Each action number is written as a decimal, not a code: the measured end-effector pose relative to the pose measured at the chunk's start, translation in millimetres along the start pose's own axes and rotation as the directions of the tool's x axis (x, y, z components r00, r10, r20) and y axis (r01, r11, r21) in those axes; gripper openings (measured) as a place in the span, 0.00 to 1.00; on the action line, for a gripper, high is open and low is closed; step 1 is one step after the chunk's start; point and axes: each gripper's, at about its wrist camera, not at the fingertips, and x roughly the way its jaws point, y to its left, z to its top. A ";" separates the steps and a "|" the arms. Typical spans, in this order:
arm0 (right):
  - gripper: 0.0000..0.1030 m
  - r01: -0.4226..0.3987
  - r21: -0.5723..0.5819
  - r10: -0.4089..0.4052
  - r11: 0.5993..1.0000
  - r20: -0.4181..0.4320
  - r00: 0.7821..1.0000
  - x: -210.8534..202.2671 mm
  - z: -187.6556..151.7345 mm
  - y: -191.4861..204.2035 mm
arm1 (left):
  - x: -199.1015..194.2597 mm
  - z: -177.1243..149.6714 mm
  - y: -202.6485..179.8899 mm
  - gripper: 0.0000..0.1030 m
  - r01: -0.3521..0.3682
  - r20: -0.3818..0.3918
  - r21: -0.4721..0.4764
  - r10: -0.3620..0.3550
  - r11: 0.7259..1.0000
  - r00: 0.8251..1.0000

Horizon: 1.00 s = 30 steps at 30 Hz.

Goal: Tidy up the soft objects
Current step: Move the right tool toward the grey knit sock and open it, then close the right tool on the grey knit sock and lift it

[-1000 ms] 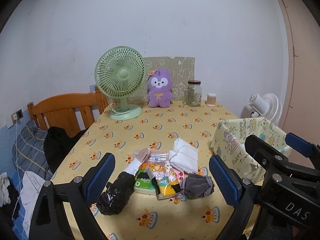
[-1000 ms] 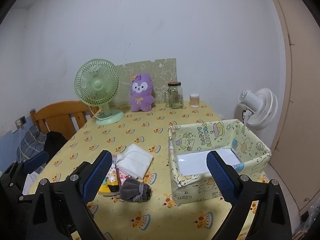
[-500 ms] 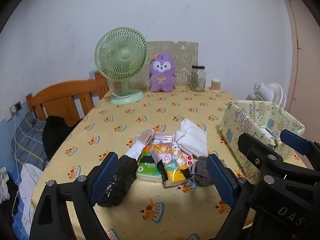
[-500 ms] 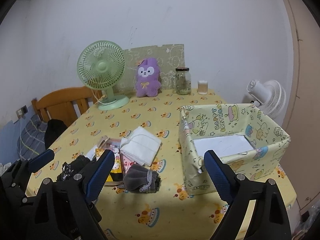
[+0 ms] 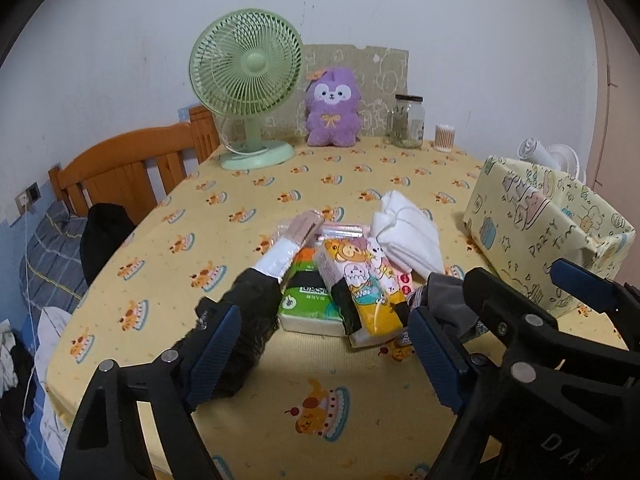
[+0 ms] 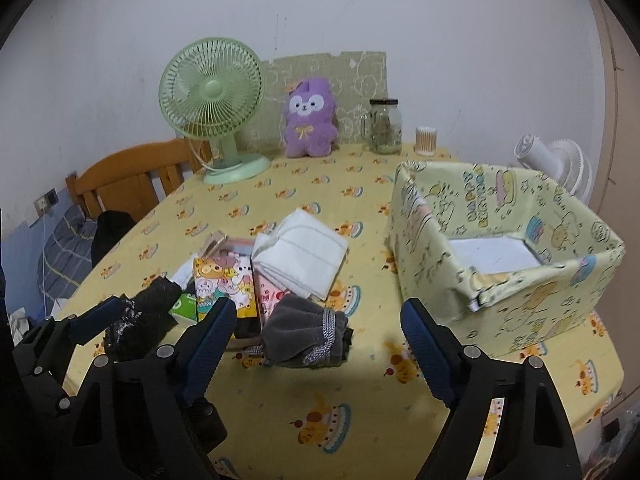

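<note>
A yellow cake-print bench [image 6: 280, 420] is carrying clustered soft goods beside an empty fabric bin [image 6: 508, 280], awaiting sorting. Left gripper [image 5: 324, 356] and right gripper [image 6: 316, 348] are narrowing their spread, empty fingers.

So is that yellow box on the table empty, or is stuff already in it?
Empty of soft things: the box shows only a flat white bottom inside, and the pile, the towel included, lies outside on the table.

Grey pouch [image 5: 448, 296] half hidden behind right gripper [image 5: 520, 316] — jar [image 6: 385, 126] contents too small to tell.
</note>
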 end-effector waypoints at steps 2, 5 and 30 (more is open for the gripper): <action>0.83 -0.007 0.002 0.007 1.000 -0.011 1.000 5.3 -1.2 1.2 | 2.9 -1.0 -1.6 0.84 0.005 -0.007 0.004 -0.005 1.000 1.000; 0.83 -0.012 0.007 0.013 1.000 -0.036 0.999 14.1 -2.6 1.5 | 8.2 -2.4 -5.6 0.83 0.006 -0.016 0.019 -0.005 1.000 1.000; 0.59 -0.042 0.059 0.051 0.997 -0.145 0.988 52.5 -6.2 -2.3 | 37.9 -4.0 -15.1 0.76 0.045 -0.104 0.018 -0.043 0.999 0.994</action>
